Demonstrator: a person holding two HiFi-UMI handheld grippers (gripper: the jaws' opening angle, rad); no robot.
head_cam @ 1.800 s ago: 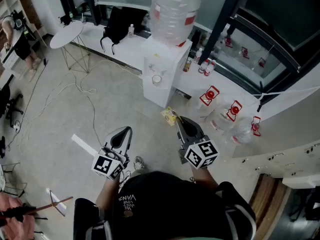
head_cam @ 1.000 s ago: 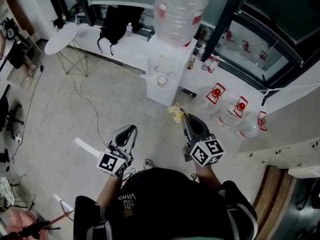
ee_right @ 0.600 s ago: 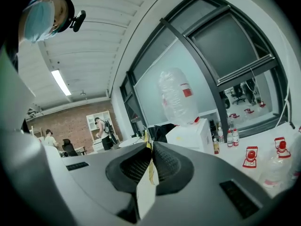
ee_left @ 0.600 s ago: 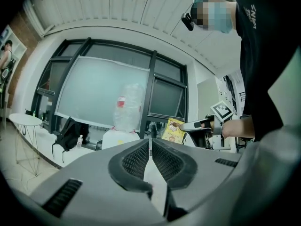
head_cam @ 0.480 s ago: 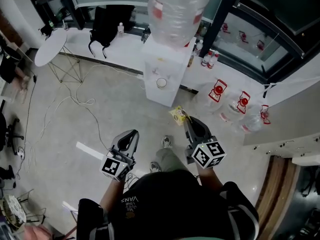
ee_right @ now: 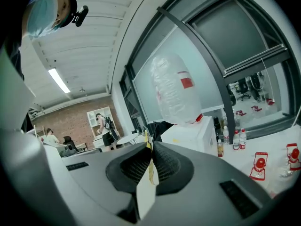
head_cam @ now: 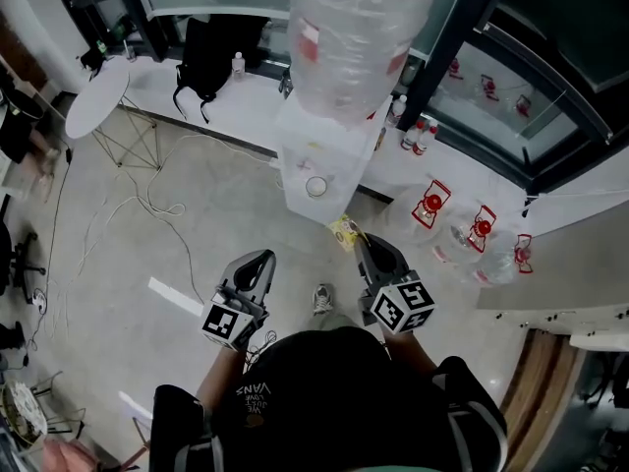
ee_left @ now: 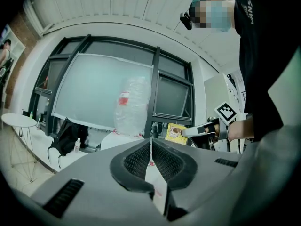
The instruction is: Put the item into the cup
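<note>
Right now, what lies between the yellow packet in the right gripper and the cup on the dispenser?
Head view: nothing stands between the yellow packet, pinched by the right gripper, and the cup; only bare floor and the dispenser's front.

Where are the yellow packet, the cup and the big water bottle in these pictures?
yellow packet [head_cam: 344,232]: head view, the middle of its yellow face.
cup [head_cam: 315,186]: head view, its open top, seen from above.
water bottle [head_cam: 354,37]: head view, the middle of its clear body.
</note>
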